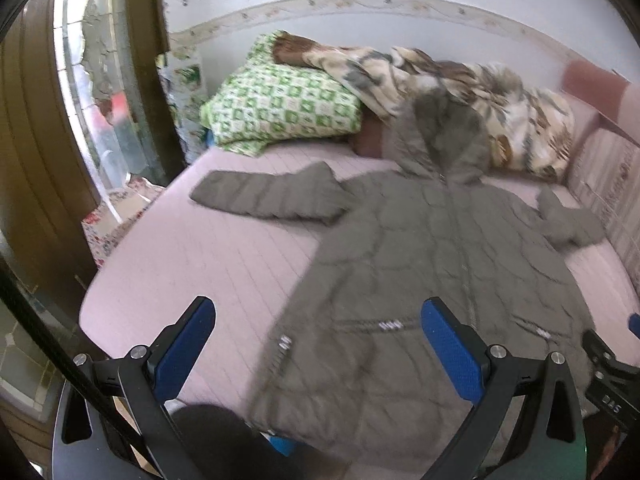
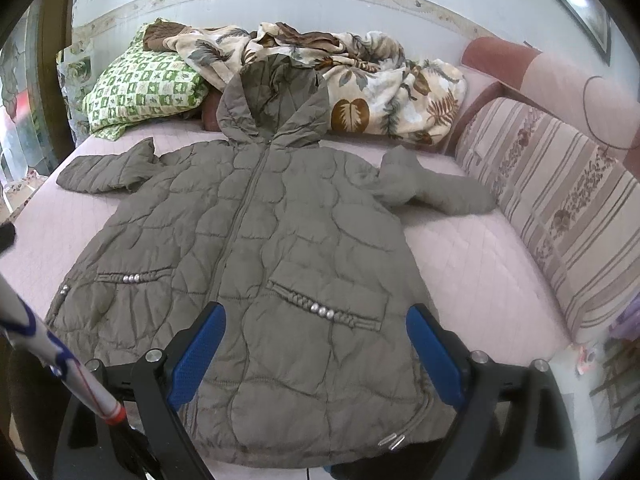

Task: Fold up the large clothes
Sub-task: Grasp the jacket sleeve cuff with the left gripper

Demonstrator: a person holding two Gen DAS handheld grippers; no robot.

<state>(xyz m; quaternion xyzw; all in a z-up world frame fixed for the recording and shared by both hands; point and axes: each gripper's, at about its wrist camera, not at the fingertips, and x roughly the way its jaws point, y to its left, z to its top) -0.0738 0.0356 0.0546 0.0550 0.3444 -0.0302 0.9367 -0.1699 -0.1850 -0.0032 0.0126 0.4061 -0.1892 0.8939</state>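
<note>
Your jacket [image 2: 256,264] lies flat, zipped, face up on the bed [image 2: 460,264], hem just ahead of both grippers, sleeves spread far ahead. Its puffy, slippery quilting could slide from a shallow pinch or bunch into a crooked fold. Your left gripper [image 1: 316,356] and right gripper [image 2: 316,350] hover above the hem, jaws apart, holding nothing.
</note>
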